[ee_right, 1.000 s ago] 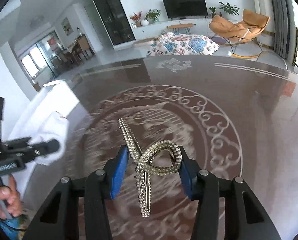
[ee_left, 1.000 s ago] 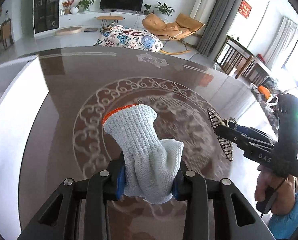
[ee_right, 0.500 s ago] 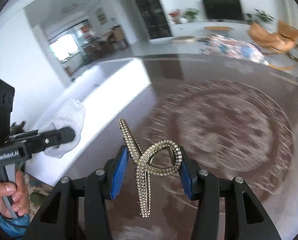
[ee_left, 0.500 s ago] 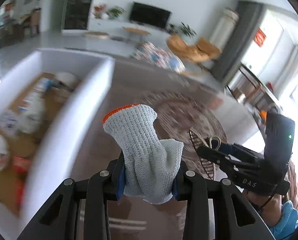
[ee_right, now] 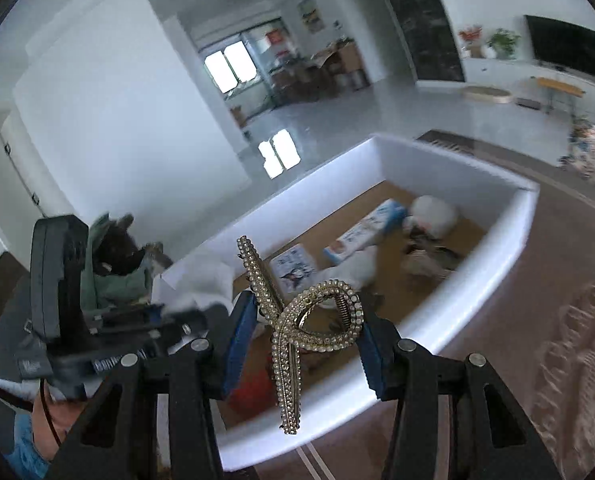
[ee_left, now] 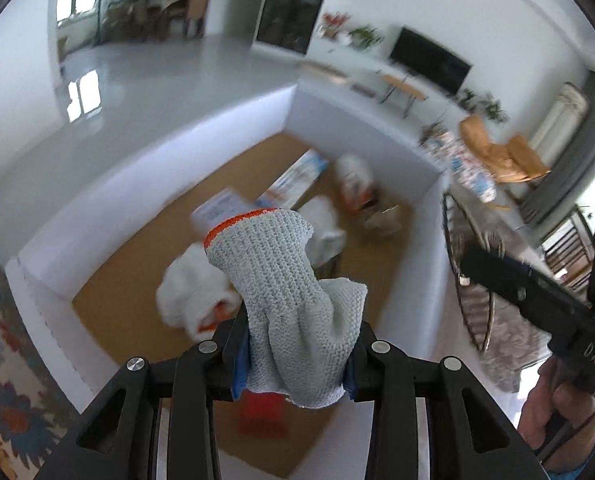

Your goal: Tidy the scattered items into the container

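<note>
My left gripper (ee_left: 293,356) is shut on a grey knit glove (ee_left: 293,292) with an orange cuff and holds it above the white box (ee_left: 145,152). My right gripper (ee_right: 303,344) is shut on a pearl-studded hair claw clip (ee_right: 297,320) and holds it over the near wall of the same box (ee_right: 493,248). In the left wrist view the right gripper (ee_left: 537,296) is to the right, beside the box wall. In the right wrist view the left gripper (ee_right: 109,328) is at the left.
The box has a brown floor and holds several items: white cloth bundles (ee_left: 193,292), flat printed packets (ee_left: 297,180), a red item (ee_left: 263,414). It stands on a dark patterned tabletop (ee_right: 557,340). A patterned seat cushion (ee_left: 1,380) is at lower left.
Both grippers have swung left from over the patterned tabletop to the white box. The glove and the clip stay gripped as before.
</note>
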### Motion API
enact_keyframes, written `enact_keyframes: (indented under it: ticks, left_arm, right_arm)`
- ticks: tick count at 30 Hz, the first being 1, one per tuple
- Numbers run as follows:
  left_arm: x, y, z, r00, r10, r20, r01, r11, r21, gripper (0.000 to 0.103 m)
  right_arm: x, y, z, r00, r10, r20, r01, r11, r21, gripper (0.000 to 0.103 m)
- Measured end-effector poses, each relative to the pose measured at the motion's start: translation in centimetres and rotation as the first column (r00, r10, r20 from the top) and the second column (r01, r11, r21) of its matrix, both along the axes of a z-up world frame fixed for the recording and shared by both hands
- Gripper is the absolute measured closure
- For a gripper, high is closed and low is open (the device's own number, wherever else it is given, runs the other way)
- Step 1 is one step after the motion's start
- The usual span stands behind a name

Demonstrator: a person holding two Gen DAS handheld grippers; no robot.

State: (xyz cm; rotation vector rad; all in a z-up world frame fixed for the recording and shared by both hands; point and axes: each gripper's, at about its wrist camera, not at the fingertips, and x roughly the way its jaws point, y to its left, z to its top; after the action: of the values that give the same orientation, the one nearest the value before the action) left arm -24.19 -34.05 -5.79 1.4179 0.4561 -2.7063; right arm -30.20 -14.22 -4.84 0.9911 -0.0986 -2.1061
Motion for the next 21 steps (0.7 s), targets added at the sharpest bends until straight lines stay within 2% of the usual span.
enact_keyframes:
  ticks: [3,5,7,8,9,10,14,21]
  left_arm:
    - [-0.5,-0.8,-2.2,0.998,0.002,0.06,-0.002,1.0,-0.002,0.066]
    - [-0.7,-0.6,-3.1,0.995,-0.008,0.095,0.008,1.0,-0.005,0.059]
    - [-0.7,-0.7,-3.6,0.993,0.0,0.118,0.001,1.0,-0.009,0.044]
    - [-0.7,-0.8,-3.9,0.992,0.012,0.127,-0.011,1.0,-0.009,0.04]
    - [-0.5,-1.0,-4.0,0.992,0.023,0.127,-0.022,1.0,-0.005,0.037]
    - [-0.3,-1.2,-4.0,0.991,0.033,0.127,-0.033,0.999,-0.002,0.037]
    - [1.0,-2.0,-3.9,0.99,0.074,0.122,-0.074,0.997,-0.001,0.037]
    - [2.3,-1.5,-2.3,0.991,0.094,0.092,-0.091,0.995,-0.04,0.035]
  right_arm:
    - [-1.1,-2.8,-2.6,0.999,0.024,0.041,-0.026,0.998,0.057,0.054]
    - [-1.8,-4.6,-4.4,0.997,0.037,0.072,-0.044,0.994,0.099,0.053]
    - [-2.4,-5.2,-6.0,0.995,0.028,0.099,-0.044,0.985,0.168,0.052]
    - [-2.6,-5.3,-6.6,0.994,0.022,0.103,-0.042,0.98,0.195,0.051]
    - [-2.5,-5.4,-6.9,0.995,0.018,0.101,-0.038,0.978,0.204,0.043]
    - [-2.4,-5.3,-7.0,0.995,0.011,0.095,-0.031,0.977,0.212,0.04]
    - [-2.0,-4.1,-6.1,0.998,-0.031,0.059,0.021,0.985,0.172,0.039]
    - [-0.3,-2.1,-2.9,0.996,-0.082,0.039,0.076,0.989,0.131,0.039]
